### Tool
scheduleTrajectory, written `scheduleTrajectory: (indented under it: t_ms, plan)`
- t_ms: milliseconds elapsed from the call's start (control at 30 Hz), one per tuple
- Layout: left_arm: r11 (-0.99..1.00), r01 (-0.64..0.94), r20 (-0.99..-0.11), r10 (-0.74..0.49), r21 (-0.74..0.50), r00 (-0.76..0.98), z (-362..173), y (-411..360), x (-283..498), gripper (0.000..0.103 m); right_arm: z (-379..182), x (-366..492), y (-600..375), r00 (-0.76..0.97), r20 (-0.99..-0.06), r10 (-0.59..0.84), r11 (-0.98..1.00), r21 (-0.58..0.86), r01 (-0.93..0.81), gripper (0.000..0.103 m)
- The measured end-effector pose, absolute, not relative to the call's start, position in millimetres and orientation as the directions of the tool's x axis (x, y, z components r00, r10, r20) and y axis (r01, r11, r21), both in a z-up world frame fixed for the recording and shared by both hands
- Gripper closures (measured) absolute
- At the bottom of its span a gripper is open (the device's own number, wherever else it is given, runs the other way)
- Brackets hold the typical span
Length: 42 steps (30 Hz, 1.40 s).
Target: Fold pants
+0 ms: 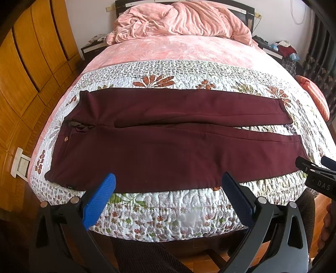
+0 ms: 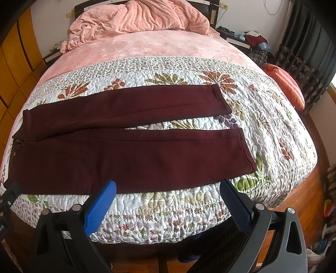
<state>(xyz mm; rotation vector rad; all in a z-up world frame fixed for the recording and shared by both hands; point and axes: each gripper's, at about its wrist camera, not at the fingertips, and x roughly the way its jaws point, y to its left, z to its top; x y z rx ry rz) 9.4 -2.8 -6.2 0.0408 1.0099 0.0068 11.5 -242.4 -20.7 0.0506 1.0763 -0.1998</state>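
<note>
The pants [image 1: 168,142] lie flat across the bed [image 1: 178,201], not yet folded. Your left gripper [image 1: 168,184] and right gripper [image 2: 168,189] are both wide and empty — grab the near leg's edge next.

Maroon pants [image 1: 168,145] flat on quilt [image 1: 189,75], left gripper [image 1: 168,187] jaws apart

A bed [image 1: 63,184] in floral quilt carries flat maroon pants [image 1: 168,142] and a rumpled pink blanket [image 1: 180,19].
</note>
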Motion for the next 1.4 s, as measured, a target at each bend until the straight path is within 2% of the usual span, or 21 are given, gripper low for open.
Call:
scheduleTrajectory:
  t_ms: [100,233,367,667,800,1100,1167,1200,1233,1267,1300,1333,1400]
  plan:
    - [0.999,0.014,-0.850,0.025,0.038,0.526,-10,-3,12,0.003,-22,16,-247,0.462,-0.878,-0.126,0.983,-0.047,0.179,0.004]
    - [0.999,0.029,-0.862,-0.032,-0.021,0.506,-16,1,30,0.003,-19,39,-278,0.484,-0.872,-0.080,0.985,0.004,0.170,0.004]
    - [0.999,0.052,-0.857,-0.037,-0.012,0.514,-17,-6,72,0.003,-19,97,-340,0.502,-0.863,-0.061,0.986,0.027,0.167,0.004]
    - [0.972,0.215,-0.902,-0.171,-0.090,0.396,-55,-70,198,0.003,-114,265,-476,0.269,-0.954,0.136,0.979,0.171,0.110,0.004]
    - [0.954,0.279,-0.914,-0.211,-0.114,0.348,-70,-99,231,0.003,-144,295,-492,0.237,-0.939,0.249,0.957,0.276,0.086,0.004]
    - [0.950,0.284,-0.927,-0.217,-0.129,0.305,-89,-123,281,0.003,-172,325,-511,0.294,-0.893,0.342,0.920,0.382,0.089,0.005]
    - [0.949,0.301,-0.935,-0.183,-0.089,0.302,-93,-128,289,0.003,-169,323,-504,0.291,-0.898,0.329,0.936,0.351,0.026,0.030]
    - [0.948,0.309,-0.937,-0.180,-0.083,0.300,-94,-129,291,0.003,-167,319,-499,0.294,-0.915,0.275,0.958,0.285,-0.008,0.037]
    - [0.943,0.324,-0.937,-0.180,-0.078,0.299,-95,-131,295,0.003,-166,315,-496,0.299,-0.924,0.238,0.971,0.238,-0.035,0.054]
    - [0.938,0.339,-0.937,-0.182,-0.075,0.299,-95,-133,298,0.003,-163,312,-494,0.305,-0.926,0.224,0.975,0.216,-0.062,0.075]
    - [0.934,0.350,-0.936,-0.184,-0.072,0.300,-95,-134,300,0.003,-160,307,-497,0.306,-0.916,0.259,0.966,0.248,-0.076,0.082]
    - [0.927,0.369,-0.935,-0.187,-0.067,0.300,-96,-137,304,0.003,-156,303,-501,0.314,-0.898,0.309,0.951,0.301,-0.075,0.082]
    - [0.914,0.403,-0.936,-0.187,-0.053,0.300,-98,-141,313,0.003,-142,292,-500,0.356,-0.877,0.322,0.947,0.301,-0.114,0.082]
